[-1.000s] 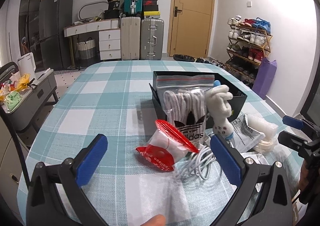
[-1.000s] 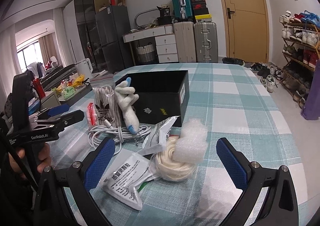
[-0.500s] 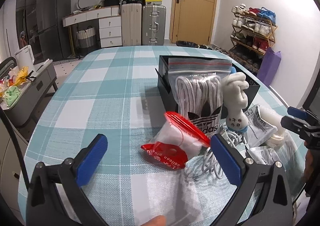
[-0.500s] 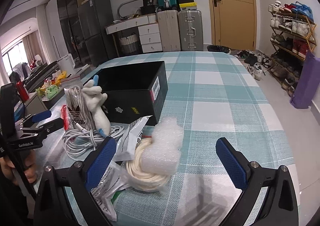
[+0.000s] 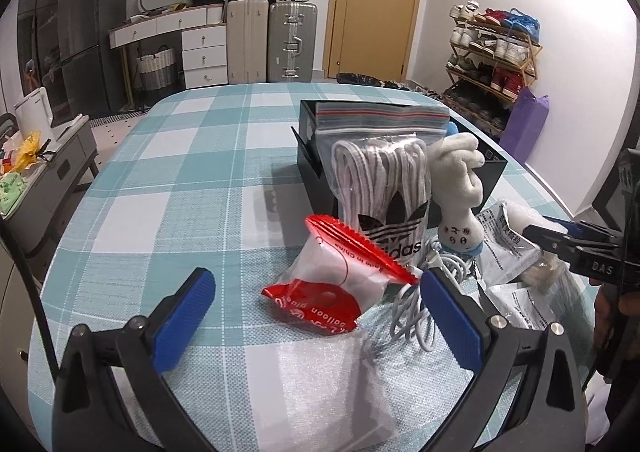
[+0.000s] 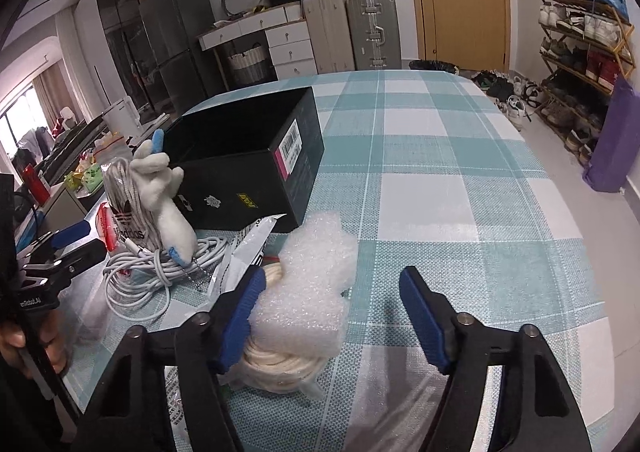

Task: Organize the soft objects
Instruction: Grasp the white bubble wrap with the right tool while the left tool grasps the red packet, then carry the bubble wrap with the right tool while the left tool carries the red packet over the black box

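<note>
Bubble wrap point(image 6: 316, 284) sits on the rope coil point(image 6: 280, 364) in front of the black box point(image 6: 244, 168), box interior dark, contents unclear | right gripper point(image 6: 332, 316) spread wide, left pad beside the wrap | left gripper point(image 5: 316, 316) wide, holding nothing, red-topped bag point(image 5: 336, 284) between its fingers.

Zip bag of laces point(image 5: 383, 188): black trefoil logo with "adidas" beneath it.
Red-and-clear packet point(image 5: 338, 284): "balloon glue" on the red base, "Made in China" along its red top strip.
Right gripper point(image 5: 560, 238): "DAS" on its black body.
Black box point(image 6: 244, 168): white barcode sticker on a pink label; digits too small to read.
Foil pouch point(image 5: 505, 238): printed characters, unreadable.
</note>
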`<state>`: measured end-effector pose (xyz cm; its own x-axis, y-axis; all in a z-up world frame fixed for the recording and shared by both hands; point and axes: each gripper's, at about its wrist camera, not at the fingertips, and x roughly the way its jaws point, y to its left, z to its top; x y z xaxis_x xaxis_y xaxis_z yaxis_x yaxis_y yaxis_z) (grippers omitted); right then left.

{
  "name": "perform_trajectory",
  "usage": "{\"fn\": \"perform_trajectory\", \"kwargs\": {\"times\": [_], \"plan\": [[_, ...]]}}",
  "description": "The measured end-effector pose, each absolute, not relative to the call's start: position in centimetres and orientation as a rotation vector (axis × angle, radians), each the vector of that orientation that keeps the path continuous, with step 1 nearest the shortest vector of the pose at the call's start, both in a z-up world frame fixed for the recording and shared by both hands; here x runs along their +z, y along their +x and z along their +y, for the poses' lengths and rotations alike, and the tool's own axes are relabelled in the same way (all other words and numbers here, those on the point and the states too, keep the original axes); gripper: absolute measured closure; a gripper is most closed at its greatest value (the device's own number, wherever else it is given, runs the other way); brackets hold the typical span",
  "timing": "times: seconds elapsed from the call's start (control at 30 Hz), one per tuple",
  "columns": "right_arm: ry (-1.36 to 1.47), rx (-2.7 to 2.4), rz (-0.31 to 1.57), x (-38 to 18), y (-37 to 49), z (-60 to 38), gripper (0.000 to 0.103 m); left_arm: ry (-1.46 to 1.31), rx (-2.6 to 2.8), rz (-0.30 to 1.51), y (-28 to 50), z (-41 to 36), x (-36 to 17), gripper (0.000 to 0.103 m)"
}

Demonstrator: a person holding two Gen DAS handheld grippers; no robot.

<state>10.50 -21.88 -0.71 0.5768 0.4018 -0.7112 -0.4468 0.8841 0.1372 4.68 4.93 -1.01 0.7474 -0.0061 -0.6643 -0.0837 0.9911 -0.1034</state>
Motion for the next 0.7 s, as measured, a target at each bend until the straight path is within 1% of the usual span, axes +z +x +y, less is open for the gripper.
{"fn": "perform_trajectory", "kwargs": {"times": [0.03, 0.13, 0.23, 0.33, 0.4, 0.43, 0.47, 0.5, 0.53, 0.57, 0.7], "plan": [[-0.056, 0.500, 0.822, -0.8, 10.6, -21.9, 0.047, -0.124, 0.042, 0.727, 4.7, 4.8, -1.0, 0.000], [-0.055, 0.511, 0.825, -1.0, 10.6, -21.8, 0.055, -0.112, 0.040, 0.741, 5.0, 4.6, -1.2, 0.002], [-0.058, 0.521, 0.823, -0.9, 10.4, -21.6, 0.064, -0.124, 0.027, 0.746, 5.0, 4.6, -1.2, 0.006], [-0.065, 0.525, 0.816, -0.8, 10.1, -21.5, 0.066, -0.133, 0.019, 0.749, 5.1, 4.7, -1.2, 0.011], [-0.068, 0.532, 0.811, -0.7, 9.9, -21.4, 0.066, -0.128, 0.010, 0.747, 5.2, 4.6, -1.1, 0.017], [-0.070, 0.535, 0.809, -0.7, 9.8, -21.4, 0.066, -0.126, 0.009, 0.747, 5.2, 4.5, -1.0, 0.019], [-0.072, 0.541, 0.807, -0.6, 9.7, -21.3, 0.066, -0.126, 0.003, 0.747, 5.1, 4.4, -1.0, 0.023], [-0.073, 0.542, 0.804, -0.5, 9.6, -21.3, 0.066, -0.133, -0.013, 0.747, 5.1, 4.4, -0.9, 0.030], [-0.073, 0.545, 0.801, -0.4, 9.5, -21.3, 0.066, -0.140, -0.023, 0.749, 5.1, 4.3, -0.9, 0.035], [-0.074, 0.546, 0.798, -0.4, 9.4, -21.3, 0.066, -0.145, -0.033, 0.753, 5.1, 4.3, -0.9, 0.042], [-0.075, 0.552, 0.789, -0.1, 9.1, -21.4, 0.066, -0.140, -0.033, 0.746, 4.8, 4.0, -0.8, 0.048]]}}
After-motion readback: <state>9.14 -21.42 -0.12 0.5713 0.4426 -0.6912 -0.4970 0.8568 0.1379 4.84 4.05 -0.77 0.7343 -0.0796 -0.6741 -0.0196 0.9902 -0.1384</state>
